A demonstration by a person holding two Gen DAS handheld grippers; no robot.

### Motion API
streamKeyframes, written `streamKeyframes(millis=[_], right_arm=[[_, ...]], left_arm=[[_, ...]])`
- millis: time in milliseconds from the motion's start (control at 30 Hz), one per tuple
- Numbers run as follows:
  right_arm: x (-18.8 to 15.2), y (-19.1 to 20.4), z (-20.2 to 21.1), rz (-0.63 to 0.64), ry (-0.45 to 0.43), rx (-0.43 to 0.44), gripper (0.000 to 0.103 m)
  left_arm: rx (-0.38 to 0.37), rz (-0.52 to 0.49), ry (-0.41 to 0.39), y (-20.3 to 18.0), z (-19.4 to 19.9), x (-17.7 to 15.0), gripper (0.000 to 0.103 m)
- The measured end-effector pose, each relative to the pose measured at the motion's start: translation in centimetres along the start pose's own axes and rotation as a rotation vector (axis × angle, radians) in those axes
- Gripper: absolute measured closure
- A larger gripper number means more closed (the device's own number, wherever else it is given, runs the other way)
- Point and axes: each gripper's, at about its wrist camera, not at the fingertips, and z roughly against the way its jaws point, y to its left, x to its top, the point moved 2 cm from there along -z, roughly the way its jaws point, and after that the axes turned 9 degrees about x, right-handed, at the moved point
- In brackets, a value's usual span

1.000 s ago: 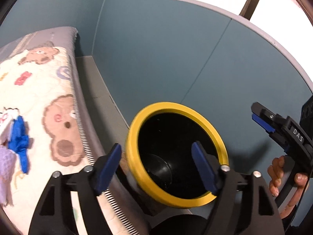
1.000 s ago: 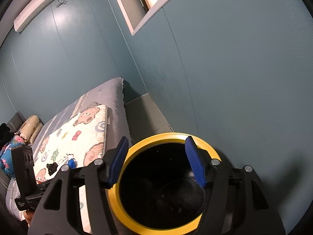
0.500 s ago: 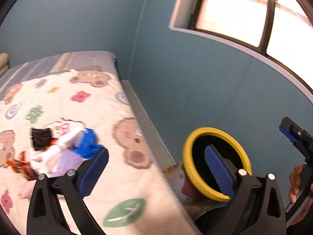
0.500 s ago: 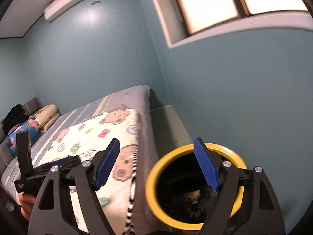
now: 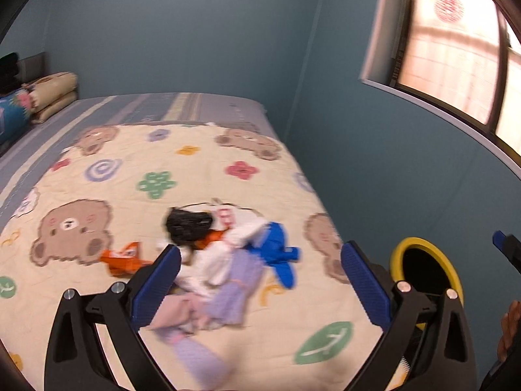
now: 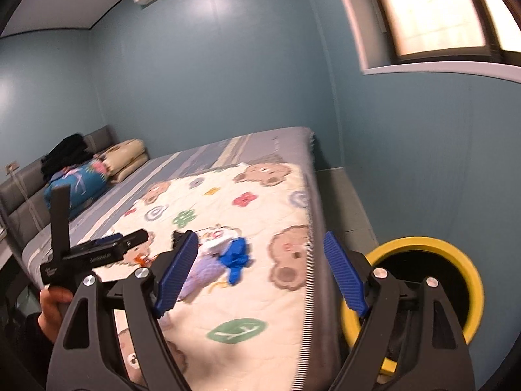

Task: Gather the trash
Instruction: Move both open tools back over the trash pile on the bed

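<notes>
A heap of trash lies on the bear-print quilt: a black crumpled piece, an orange wrapper, a blue scrap and white and lilac pieces. My left gripper hovers short of the heap, open, with nothing between its pads. My right gripper is open too and holds nothing; the heap lies ahead of it. The yellow-rimmed black bin stands on the floor by the bed's right edge, and its rim shows behind my left gripper's right finger.
Folded bedding, a blue patterned bundle and black clothes sit at the head of the bed. A strip of grey floor runs between bed and blue wall. A window is above. A hand grips the left tool.
Both views have swung away from the bin's mouth, leftwards and up, onto the bed and the trash heap. Both pairs of jaws stand wider than before. The bin is now at the right.
</notes>
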Motion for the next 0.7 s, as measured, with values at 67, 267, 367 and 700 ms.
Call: streamKeyframes(millis=[67,267,367,700], right_arm=[[-0.4,1.4,-1.2,0.017,0.023,0.024,0.027],[-1.9,5.5,-4.7,0.07,0.103,0.084,0.027],[-2.8,7.2,-6.4,0.092,0.138,0.113,0.027],[-6.9,11.9,-12.9,0.154,0.294,0.172,0.027]], left_arm=[[0.028,0.021,0.002,2.1,-0.1,0.0,0.008],[0.114,0.066,0.02,7.7,-1.0,-0.5,0.008],[0.146,0.096,0.043,10.3,-1.9,-0.9,0.008],[0.212,0.17,0.129,16.7,-6.1,-3.2,0.008]])
